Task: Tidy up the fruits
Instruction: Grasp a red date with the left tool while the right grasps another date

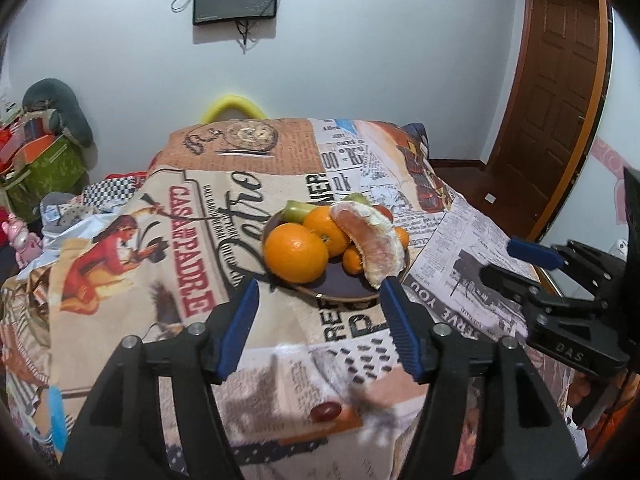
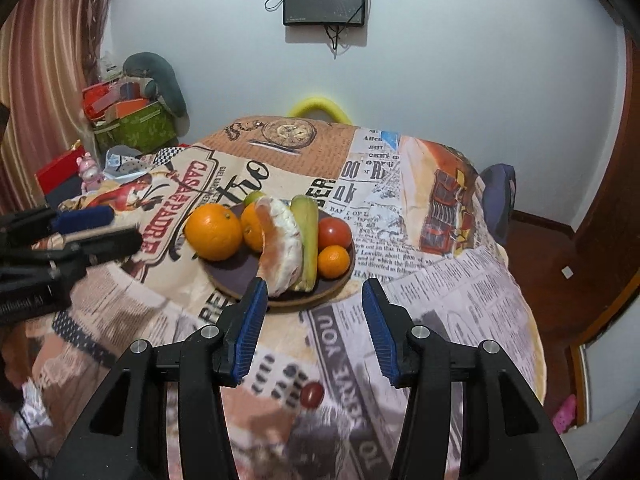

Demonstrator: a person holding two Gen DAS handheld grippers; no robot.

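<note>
A dark round plate (image 1: 340, 290) (image 2: 236, 276) on the printed tablecloth holds a large orange (image 1: 296, 253) (image 2: 214, 232), a second orange (image 1: 326, 229) (image 2: 253, 227), a peeled pomelo segment (image 1: 370, 244) (image 2: 282, 246), a green fruit (image 1: 296, 211) (image 2: 306, 240), a tomato (image 2: 334, 233) and a small mandarin (image 2: 333, 262) (image 1: 352, 260). A dark red grape (image 1: 326, 411) (image 2: 312, 395) lies on the cloth near the front edge. My left gripper (image 1: 318, 300) is open and empty, above the cloth just before the plate. My right gripper (image 2: 316, 300) is open and empty, also before the plate.
The table (image 1: 120, 280) (image 2: 460, 280) is covered by a newspaper-print cloth. Boxes and toys (image 2: 128, 120) are piled at the left wall. A wooden door (image 1: 552, 100) stands at the right. A yellow chair back (image 2: 318, 106) rises behind the table. Screens (image 2: 324, 0) hang on the wall.
</note>
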